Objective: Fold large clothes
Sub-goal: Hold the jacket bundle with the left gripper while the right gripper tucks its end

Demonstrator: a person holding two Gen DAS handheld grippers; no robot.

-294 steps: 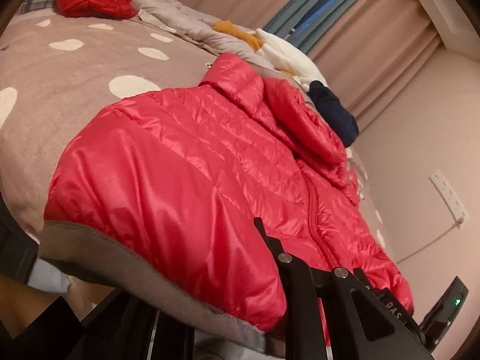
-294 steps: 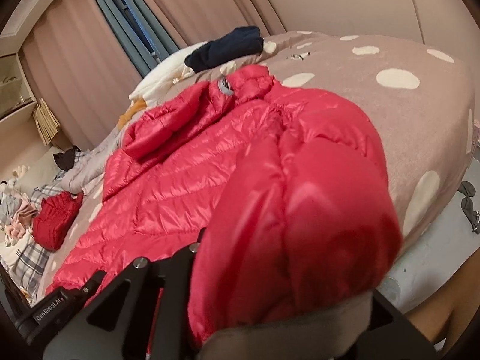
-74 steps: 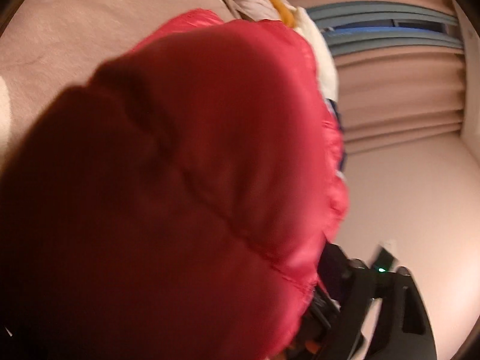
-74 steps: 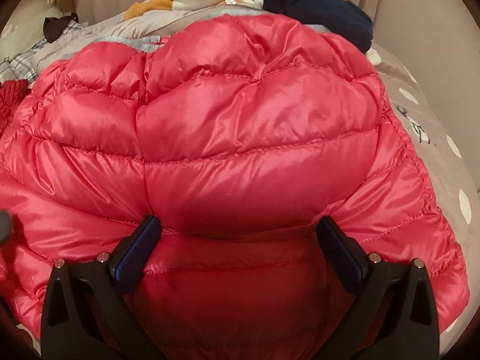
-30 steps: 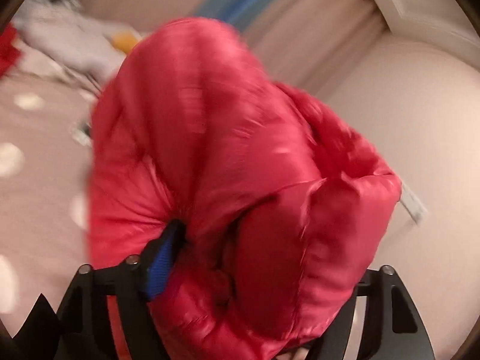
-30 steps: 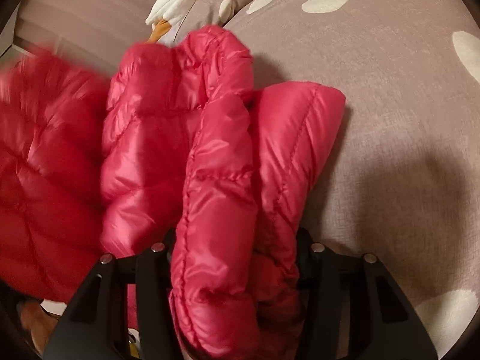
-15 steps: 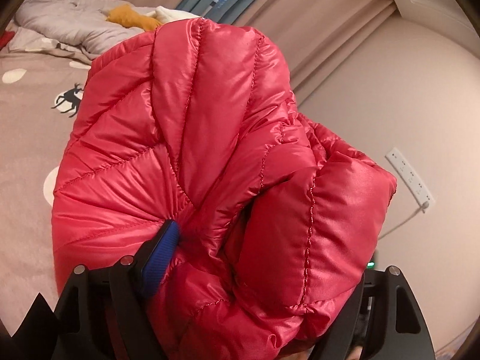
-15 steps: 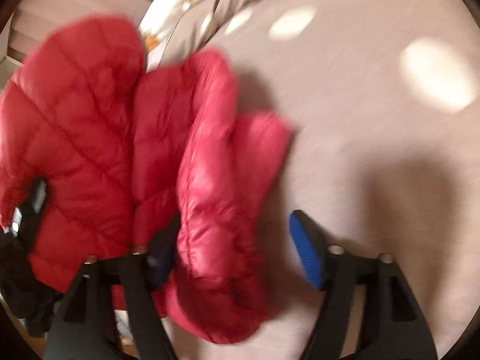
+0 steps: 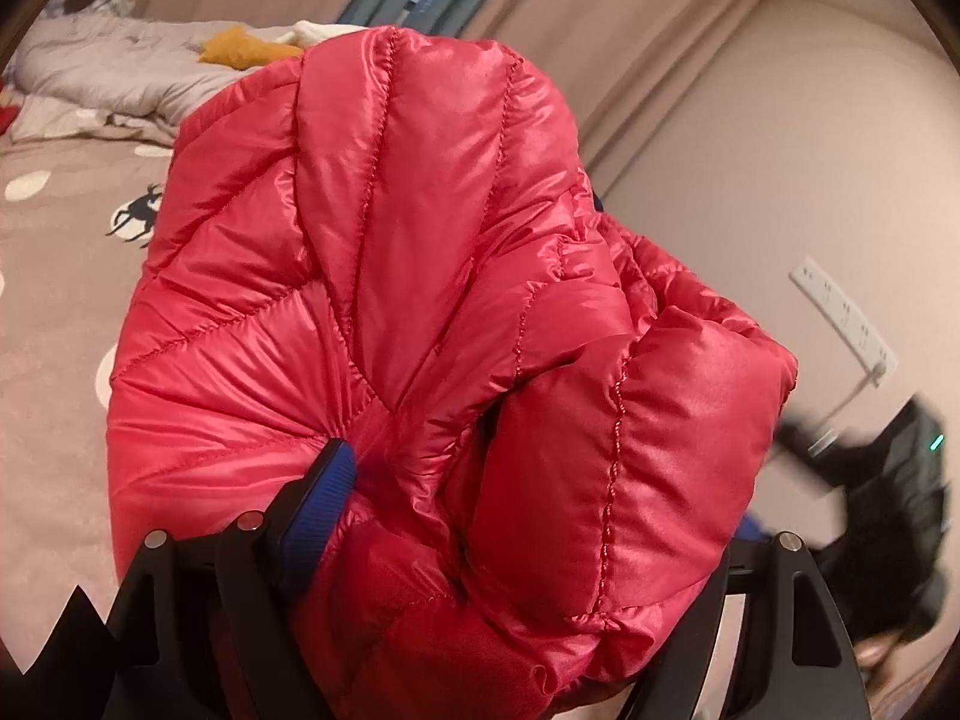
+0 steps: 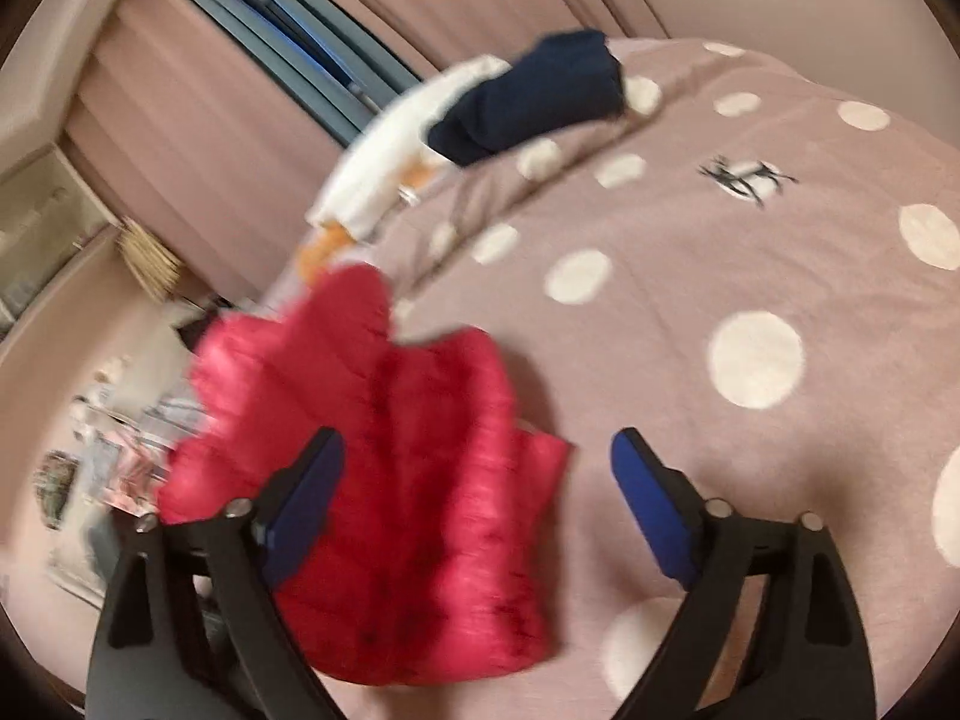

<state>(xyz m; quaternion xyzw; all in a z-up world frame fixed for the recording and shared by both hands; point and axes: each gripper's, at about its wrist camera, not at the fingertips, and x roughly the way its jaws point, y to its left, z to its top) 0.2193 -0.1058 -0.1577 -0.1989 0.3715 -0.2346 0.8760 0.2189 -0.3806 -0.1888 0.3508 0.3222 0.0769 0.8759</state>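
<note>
The left gripper [image 9: 528, 516] clamps a thick, bunched wad of the red puffer jacket [image 9: 432, 312], which bulges up and ahead of its fingers. The right gripper [image 10: 477, 504] is opening, jaws wide, nothing pressed between its pads [image 10: 651, 504]; the jacket [image 10: 384, 456] lies below and left of them on the dotted bedspread [image 10: 750, 276]. The jacket looks folded into a compact bundle, so folding seems mostly done, with setting down and tidying left. Its long axis appears to run away from the grippers, though blur leaves that uncertain. Farther off lies a navy garment [image 10: 534, 99].
</note>
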